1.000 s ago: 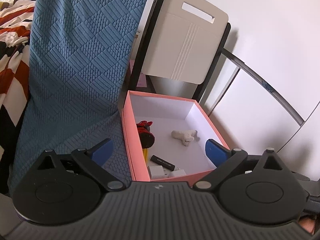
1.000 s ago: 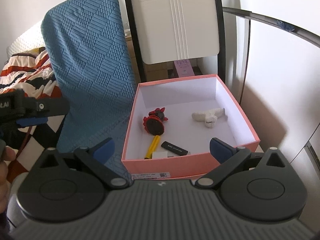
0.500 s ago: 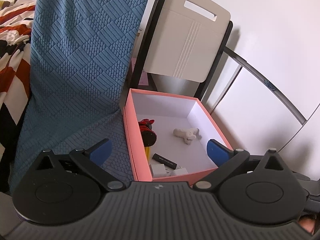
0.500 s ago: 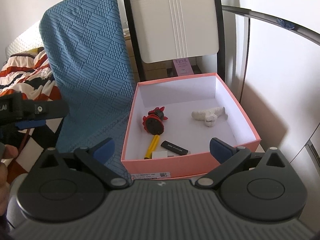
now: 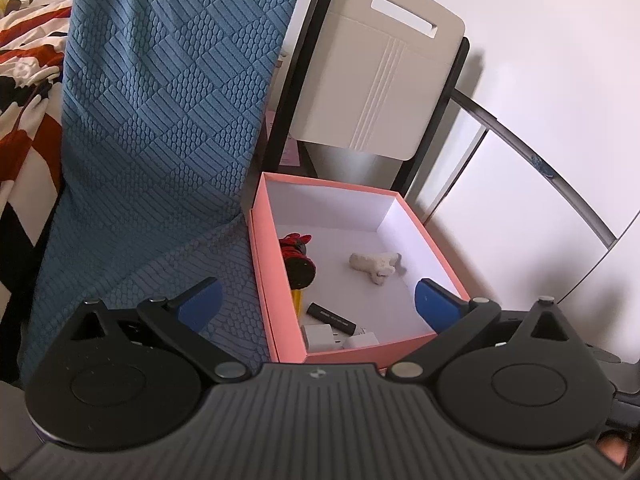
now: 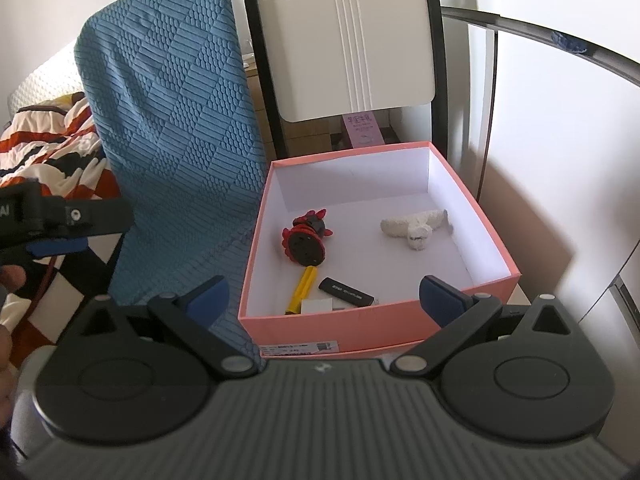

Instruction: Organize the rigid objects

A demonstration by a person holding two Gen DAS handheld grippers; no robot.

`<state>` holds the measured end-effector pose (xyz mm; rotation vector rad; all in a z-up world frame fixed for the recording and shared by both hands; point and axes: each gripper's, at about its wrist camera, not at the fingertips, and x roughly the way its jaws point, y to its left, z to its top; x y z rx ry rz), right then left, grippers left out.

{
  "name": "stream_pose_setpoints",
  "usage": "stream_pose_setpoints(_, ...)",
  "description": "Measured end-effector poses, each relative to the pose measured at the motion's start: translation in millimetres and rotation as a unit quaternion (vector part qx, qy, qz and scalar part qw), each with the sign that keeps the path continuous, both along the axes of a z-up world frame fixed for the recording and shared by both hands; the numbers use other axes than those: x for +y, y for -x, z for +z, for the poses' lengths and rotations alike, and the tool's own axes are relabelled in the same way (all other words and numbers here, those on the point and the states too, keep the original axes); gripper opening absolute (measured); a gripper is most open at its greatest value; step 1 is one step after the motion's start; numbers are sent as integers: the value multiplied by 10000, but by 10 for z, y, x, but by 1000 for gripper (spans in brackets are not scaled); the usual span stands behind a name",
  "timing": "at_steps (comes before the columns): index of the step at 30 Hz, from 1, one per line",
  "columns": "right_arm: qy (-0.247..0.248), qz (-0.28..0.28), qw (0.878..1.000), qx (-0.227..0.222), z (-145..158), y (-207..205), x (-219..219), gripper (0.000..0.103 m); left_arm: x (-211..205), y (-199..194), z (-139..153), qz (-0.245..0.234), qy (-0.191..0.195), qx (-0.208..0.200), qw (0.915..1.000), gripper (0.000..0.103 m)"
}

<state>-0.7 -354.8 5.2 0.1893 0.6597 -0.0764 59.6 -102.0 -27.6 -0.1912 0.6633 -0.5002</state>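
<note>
A pink box (image 6: pixel 496 236) (image 5: pixel 260 264) with a white inside stands open on the seat. In it lie a red and black toy on a yellow handle (image 6: pixel 305 242) (image 5: pixel 298 262), a white figurine (image 6: pixel 414 226) (image 5: pixel 376 264), a black stick (image 6: pixel 346 288) (image 5: pixel 331 315) and white adapters (image 5: pixel 320 336) (image 6: pixel 318 306). My left gripper (image 5: pixel 316 304) hangs open in front of the box, nothing between its blue fingertips. My right gripper (image 6: pixel 326 294) is open too, just short of the box's near wall. The left gripper's side (image 6: pixel 60 220) shows at the far left of the right wrist view.
A blue textured chair cover (image 5: pixel 160 120) (image 6: pixel 172 120) rises left of the box. A cream chair back with a black frame (image 5: pixel 380 84) (image 6: pixel 348 36) stands behind it. White wall panels with a dark rail (image 6: pixel 540 28) lie to the right, striped bedding (image 5: pixel 24 80) to the left.
Both grippers have drawn back slightly from the box and lifted a little. Both stay open, and the objects in the box have not moved.
</note>
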Motion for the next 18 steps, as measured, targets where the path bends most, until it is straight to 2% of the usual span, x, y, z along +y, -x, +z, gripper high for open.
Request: stream_pose_setpoints(18, 44, -30, 9999, 98, -39, -8, -4, 103, 17, -16, -35, 28, 26, 21, 10000, 103)
